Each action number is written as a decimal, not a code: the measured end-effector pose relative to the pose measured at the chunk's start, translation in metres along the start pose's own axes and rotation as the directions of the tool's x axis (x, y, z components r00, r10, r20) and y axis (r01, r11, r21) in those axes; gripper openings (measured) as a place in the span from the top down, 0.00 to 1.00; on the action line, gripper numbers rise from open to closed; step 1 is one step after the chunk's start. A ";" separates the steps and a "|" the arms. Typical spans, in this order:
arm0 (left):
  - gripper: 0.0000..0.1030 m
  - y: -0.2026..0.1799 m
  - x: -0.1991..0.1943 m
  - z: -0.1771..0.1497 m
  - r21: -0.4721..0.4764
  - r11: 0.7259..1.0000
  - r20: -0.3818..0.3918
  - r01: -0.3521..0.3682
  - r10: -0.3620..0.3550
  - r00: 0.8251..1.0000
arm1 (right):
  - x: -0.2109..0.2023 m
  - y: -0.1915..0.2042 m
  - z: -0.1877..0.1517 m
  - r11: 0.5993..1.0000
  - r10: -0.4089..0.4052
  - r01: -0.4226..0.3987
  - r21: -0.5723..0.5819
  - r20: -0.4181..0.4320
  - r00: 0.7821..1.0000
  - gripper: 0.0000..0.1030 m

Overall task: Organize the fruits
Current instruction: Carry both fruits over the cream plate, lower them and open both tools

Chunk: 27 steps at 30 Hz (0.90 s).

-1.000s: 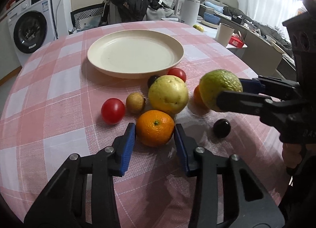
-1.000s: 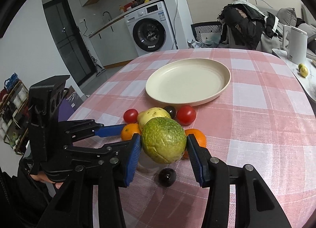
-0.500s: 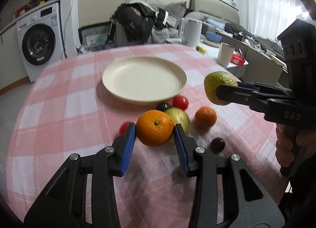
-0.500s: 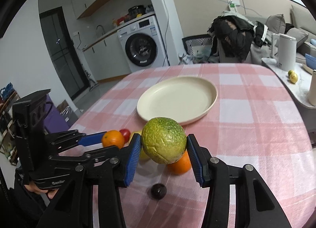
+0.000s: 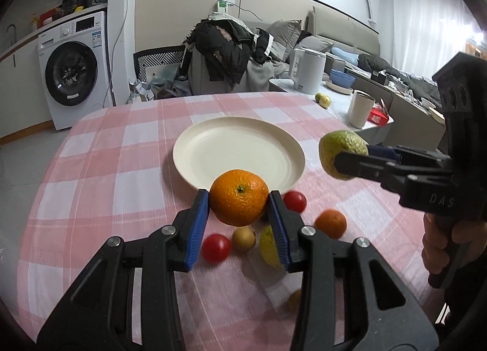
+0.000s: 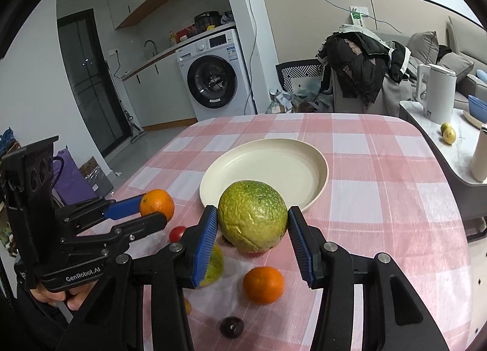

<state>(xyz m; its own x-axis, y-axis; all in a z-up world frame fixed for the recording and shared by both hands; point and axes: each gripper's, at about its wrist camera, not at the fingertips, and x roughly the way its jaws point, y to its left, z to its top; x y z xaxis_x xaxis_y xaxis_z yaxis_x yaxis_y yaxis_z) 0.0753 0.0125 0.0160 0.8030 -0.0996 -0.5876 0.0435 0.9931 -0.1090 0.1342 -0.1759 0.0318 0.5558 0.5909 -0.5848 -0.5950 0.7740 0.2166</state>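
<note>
Left tool clamps a large orange between its blue pads, lifted off the counter, in front of the near rim of the plate. Orange skin bright, pitted, small green stem scar facing the camera. Right tool grips a green-yellow citrus, held up over the cloth short of the plate; skin rough, mottled, a crease running down its lower left.

Count, both views together:
- plate: one, cream, round, nothing on it.
- held fruit: two, one per tool.
- red tomatoes on the pink check cloth: two.
- small orange: one, lying free near the right tool.
- small tan fruit: one, just beside the near tomato.
- yellow-green fruit: one.
- dark round fruit: one, nearest the lower edge of the right view.

Hard to read: yellow-green fruit half covered by a tool finger in each view. A yellowish blur low by the left tool, kind unclear. Something dark sits under the green citrus in the right view; cannot tell what. Loose fruit in the left view motion-blurred.
</note>
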 end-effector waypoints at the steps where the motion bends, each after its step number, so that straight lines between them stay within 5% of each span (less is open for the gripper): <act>1: 0.65 0.000 0.002 0.004 -0.001 1.000 0.003 -0.005 0.005 1.000 | 0.003 -0.002 0.002 1.000 0.001 -0.001 0.007 -0.002 1.000 0.53; 14: 0.64 -0.003 0.057 0.028 0.010 1.000 -0.035 -0.020 0.020 0.999 | 0.049 -0.040 0.013 0.984 0.003 0.009 0.180 -0.067 0.998 0.53; 27: 0.64 -0.006 0.111 0.033 0.038 0.998 -0.106 -0.040 0.044 0.993 | 0.084 -0.049 0.027 0.981 0.011 0.014 0.195 -0.124 0.992 0.53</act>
<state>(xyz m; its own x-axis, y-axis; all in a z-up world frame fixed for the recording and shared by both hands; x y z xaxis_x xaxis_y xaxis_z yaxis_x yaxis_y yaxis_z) 0.1836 -0.0027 -0.0225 0.7369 -0.0622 -0.6732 0.0343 0.9979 -0.0546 0.2256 -0.1583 -0.0072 0.4729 0.5661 -0.6751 -0.4627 0.8117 0.3565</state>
